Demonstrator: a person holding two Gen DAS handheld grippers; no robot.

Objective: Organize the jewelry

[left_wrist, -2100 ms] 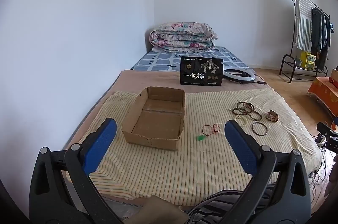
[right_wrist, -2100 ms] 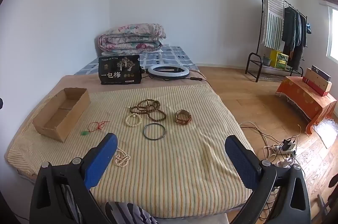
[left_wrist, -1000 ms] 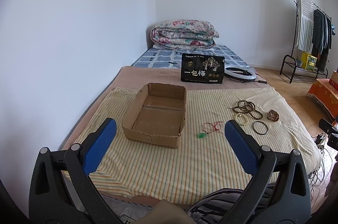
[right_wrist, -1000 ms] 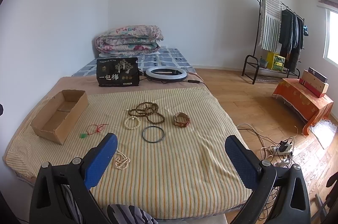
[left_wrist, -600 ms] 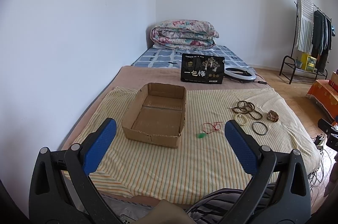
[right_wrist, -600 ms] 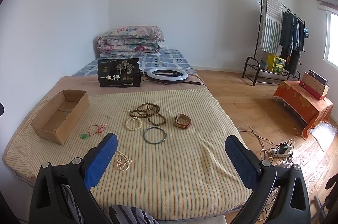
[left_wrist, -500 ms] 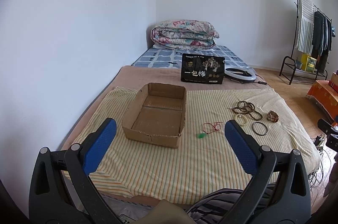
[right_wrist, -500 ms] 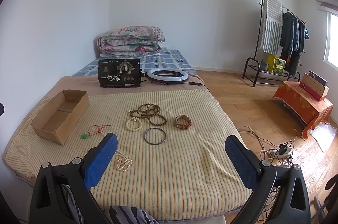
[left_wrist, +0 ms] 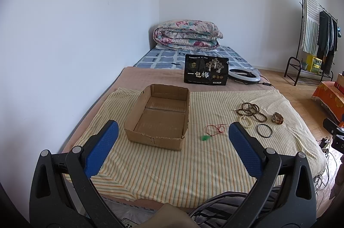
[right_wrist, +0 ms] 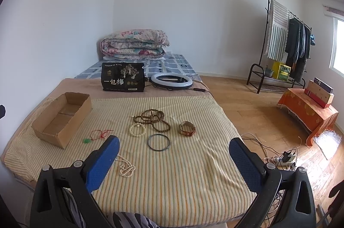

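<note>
We can read one text only: the large white characters 一包梅 on the front of the black pouch (left_wrist: 206, 72) that stands upright on the bed (left_wrist: 137, 79), past the far edge of the striped sheet (left_wrist: 215, 163). The same three characters show on the black pouch (right_wrist: 122, 77) in the right wrist view. Above them runs a line of fine print and below them a small white label, both too small for us to make out. We find no other legible writing.

Folded quilt (right_wrist: 134, 44), black pouch (right_wrist: 123, 77), ring light (right_wrist: 171, 81), clothes rack (right_wrist: 287, 43), prob. power strip (right_wrist: 287, 158)
</note>
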